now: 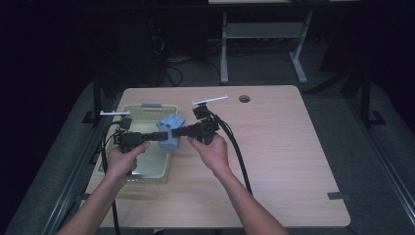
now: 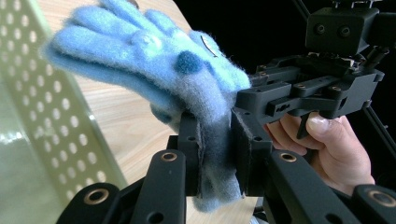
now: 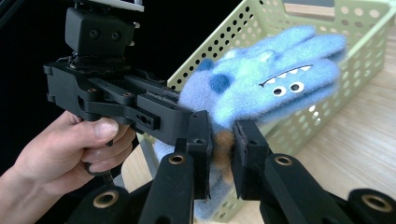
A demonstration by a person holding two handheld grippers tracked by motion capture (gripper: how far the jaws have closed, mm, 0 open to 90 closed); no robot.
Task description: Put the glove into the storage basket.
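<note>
Over the basket [image 1: 122, 169], both tools pinch the blue glove [image 1: 171, 131] — its face [image 3: 285, 84] shows from the right tool's camera.

Showing matte black two-jaw bodies, left gripper [image 1: 155, 136] and right gripper [image 1: 177, 132], each wearing brass-ringed pivot holes along the jaw arms. Carrying a boxy black block with two small round holes on top. Trailing thick black cables [image 1: 239, 156]. Baring forearms, no sleeves covering them.

Pale green perforated basket [image 1: 128, 172] below and behind the jaws; wooden surface [image 1: 284, 147] beneath; grey tape strip [image 1: 338, 196] well apart.
</note>
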